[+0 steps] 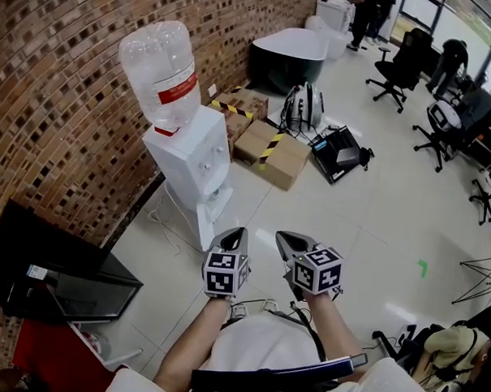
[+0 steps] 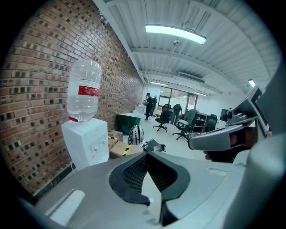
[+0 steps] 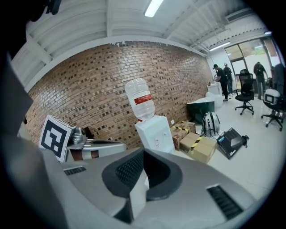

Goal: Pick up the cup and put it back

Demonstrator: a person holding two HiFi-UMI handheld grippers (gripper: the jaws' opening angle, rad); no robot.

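Head cam: mounted high, faces fwd and steeply down onto the floor (image 1: pixel 375 205). The left gripper (image 1: pixel 237 231) and right gripper (image 1: pixel 284 237) sit close, at bottom centre. The water dispenser (image 1: pixel 190 164) stands beyond them, upper left, against the brick wall (image 1: pixel 64 78).

Left gripper cam: rides low on that gripper and looks along its jaws, approx. level, w/ the ceiling (image 2: pixel 187 58) in shot. Dispenser at left; right gripper's tip at the right edge.

Right gripper cam: same mounting, turned more toward the wall. Dispenser near centre; left gripper w/ marker cube (image 3: pixel 56 137) at left.

Shared by all 3 views: dispenser, wall, cardboard boxes (image 1: pixel 272 152), office chairs (image 1: pixel 397 72).
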